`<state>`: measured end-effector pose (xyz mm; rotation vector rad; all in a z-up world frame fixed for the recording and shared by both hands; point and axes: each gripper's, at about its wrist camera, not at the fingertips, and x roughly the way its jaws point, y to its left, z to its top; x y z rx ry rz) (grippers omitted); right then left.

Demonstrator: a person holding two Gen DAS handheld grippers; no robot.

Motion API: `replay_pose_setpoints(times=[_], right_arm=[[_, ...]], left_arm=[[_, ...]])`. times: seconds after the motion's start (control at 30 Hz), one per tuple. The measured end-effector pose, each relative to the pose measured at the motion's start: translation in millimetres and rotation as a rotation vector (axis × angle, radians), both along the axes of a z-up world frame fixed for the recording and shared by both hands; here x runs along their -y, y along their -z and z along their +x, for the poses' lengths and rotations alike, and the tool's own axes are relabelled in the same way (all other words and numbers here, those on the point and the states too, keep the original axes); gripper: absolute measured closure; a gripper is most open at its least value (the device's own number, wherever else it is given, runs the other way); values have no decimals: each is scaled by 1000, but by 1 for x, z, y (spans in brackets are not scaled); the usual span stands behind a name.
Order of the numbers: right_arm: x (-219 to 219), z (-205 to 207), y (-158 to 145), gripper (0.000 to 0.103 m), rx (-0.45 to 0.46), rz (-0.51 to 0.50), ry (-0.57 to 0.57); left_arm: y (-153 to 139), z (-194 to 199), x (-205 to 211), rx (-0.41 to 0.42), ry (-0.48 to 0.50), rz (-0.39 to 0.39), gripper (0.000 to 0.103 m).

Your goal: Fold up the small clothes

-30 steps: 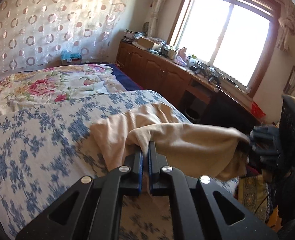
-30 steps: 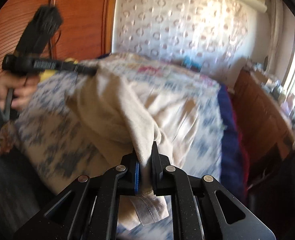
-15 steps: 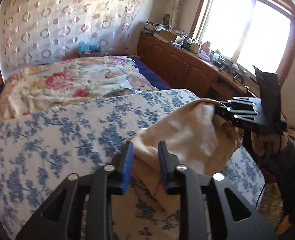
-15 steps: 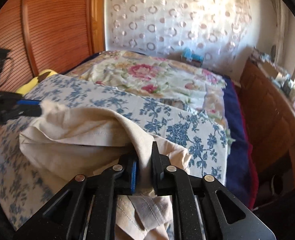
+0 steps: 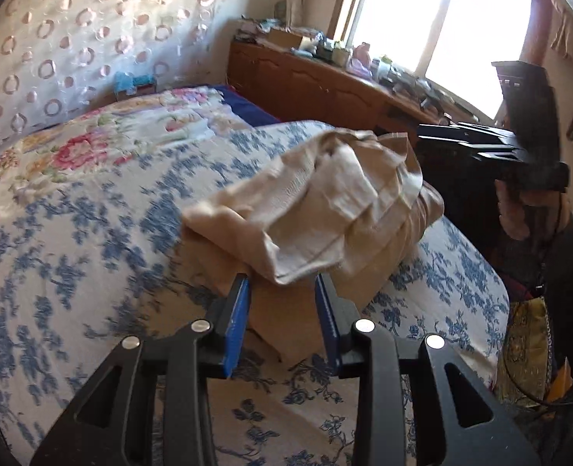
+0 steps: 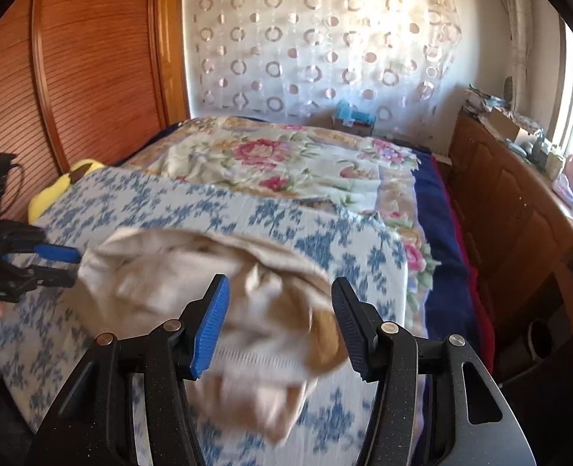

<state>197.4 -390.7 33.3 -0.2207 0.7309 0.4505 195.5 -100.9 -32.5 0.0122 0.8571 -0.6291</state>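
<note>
With both jaws just opened and nothing pinched, I'd draw the left gripper [image 5: 282, 306] and right gripper [image 6: 280, 320] back gently so the beige garment [image 5: 325, 202] stays folded on the bed [image 5: 73, 256].

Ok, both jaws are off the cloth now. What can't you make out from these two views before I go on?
- What kind of garment the beige garment is: bunched in the left wrist view, motion-blurred in the right wrist view.
- Its near edge: hidden behind the left gripper and the right gripper.
- Whether the fold lies flat on the blue floral cover: the heap hides its underside.
</note>
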Motion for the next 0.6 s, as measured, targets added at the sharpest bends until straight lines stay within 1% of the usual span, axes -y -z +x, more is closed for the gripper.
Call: replay_pose_setpoints(times=[0.1,0.2,0.23,0.27,0.3,0.33,0.43,0.47,0.5,0.53,0.57,0.6], right_arm=[[3,-9,12,47,-32,-19,-2],[11,-6,29,47,-74,-35,20],[15,-4,33,47,-86,-34,33],[19,0,37,47,-95,-30,50],[22,4,39,47,-103,-19,59],[26,8,40,47,-115,2,57],[28,19,41,48,-137,28,43],[28,23,41,50,-144,39,33],[28,26,41,69,-149,56,21],[28,30,40,82,-156,78,-2],[27,32,39,101,-150,84,-12],[27,35,36,101,-131,89,-15]], left_arm=[[4,6,8,-15,-3,3,71],[4,9,12,-13,16,-22,71],[2,10,12,-10,20,-28,80],[1,12,13,-4,22,-27,86],[-1,13,13,2,24,-30,90],[-2,15,11,10,22,-38,98],[-8,24,6,25,3,-63,103],[-11,28,4,34,-12,-72,103],[-13,32,2,38,-22,-78,103],[-15,35,0,41,-33,-81,103],[-18,41,-3,51,-54,-89,103],[-21,46,-7,56,-72,-98,103]])
